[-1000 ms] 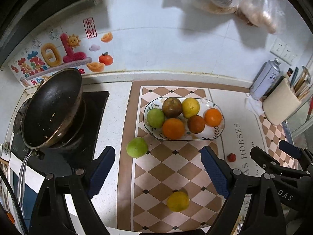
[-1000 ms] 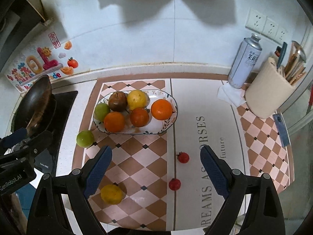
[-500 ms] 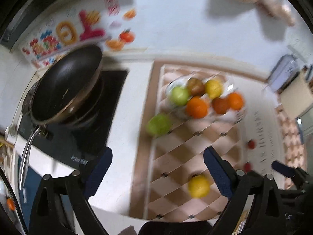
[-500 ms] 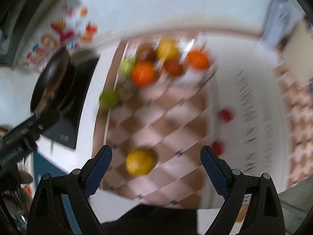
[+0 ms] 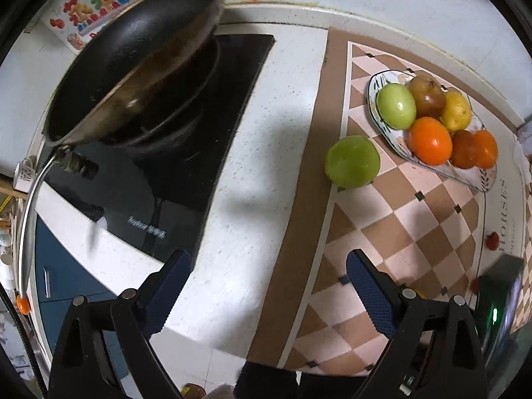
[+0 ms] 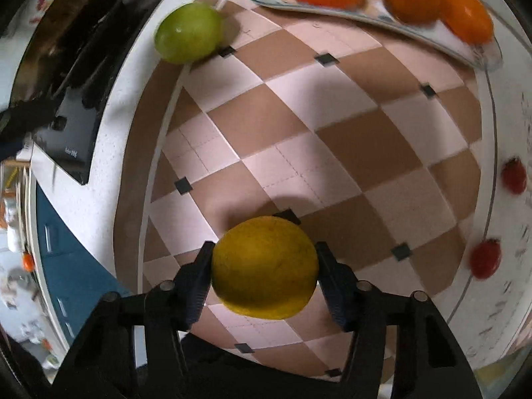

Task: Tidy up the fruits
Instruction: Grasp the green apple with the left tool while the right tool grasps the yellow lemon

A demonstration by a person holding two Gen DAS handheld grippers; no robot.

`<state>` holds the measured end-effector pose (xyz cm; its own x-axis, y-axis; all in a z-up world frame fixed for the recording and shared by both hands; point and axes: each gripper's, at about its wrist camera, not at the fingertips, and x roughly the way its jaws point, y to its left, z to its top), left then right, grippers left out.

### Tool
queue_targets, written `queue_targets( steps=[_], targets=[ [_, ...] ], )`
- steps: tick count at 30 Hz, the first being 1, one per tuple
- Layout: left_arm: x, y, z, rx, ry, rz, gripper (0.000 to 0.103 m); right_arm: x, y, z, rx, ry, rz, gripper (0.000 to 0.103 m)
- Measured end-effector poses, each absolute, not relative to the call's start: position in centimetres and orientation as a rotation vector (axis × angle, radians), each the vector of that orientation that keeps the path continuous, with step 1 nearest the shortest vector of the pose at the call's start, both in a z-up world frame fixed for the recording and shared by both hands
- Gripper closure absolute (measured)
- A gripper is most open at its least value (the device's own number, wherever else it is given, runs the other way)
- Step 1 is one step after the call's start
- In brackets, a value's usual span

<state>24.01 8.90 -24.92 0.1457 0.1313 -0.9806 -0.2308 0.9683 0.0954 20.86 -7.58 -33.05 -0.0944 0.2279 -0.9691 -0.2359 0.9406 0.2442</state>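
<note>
Pinching a yellow citrus fruit between its two dark pads, the right gripper has just been closing its jaws, and in the right wrist view both pads sit against the fruit's sides over the checkered mat. That grip shows only there; the left wrist view gives just a yellow sliver behind a finger. Nearest in the left wrist view, the left gripper has its jaws spread wide with nothing between them, above the white countertop where it meets the mat's brown border. Farther out, a loose green fruit lies on the mat's border just beside the oval fruit plate, which holds a green fruit, a brown one, a yellow one and orange ones. Two small red fruits lie apart near the mat's right edge, clearest from the right wrist. Only the left wrist view takes in the tilted black pan on the dark stovetop and the colourful wall sticker beyond.
</note>
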Motion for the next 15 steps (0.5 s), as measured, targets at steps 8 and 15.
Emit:
queue_targets(
  steps=[8,15],
  targets=[
    [30.6,6.8,-28.5,-0.105,1.473,0.168,0.007,24.1,-13.0,-31.0,0.076,1.586,0.314,0.041],
    [34.2,5.7,-32.2,-0.066,1.537,0.113,0.007,27.4,-17.2,-30.8,0.134,1.577,0.243,0.041]
  ],
)
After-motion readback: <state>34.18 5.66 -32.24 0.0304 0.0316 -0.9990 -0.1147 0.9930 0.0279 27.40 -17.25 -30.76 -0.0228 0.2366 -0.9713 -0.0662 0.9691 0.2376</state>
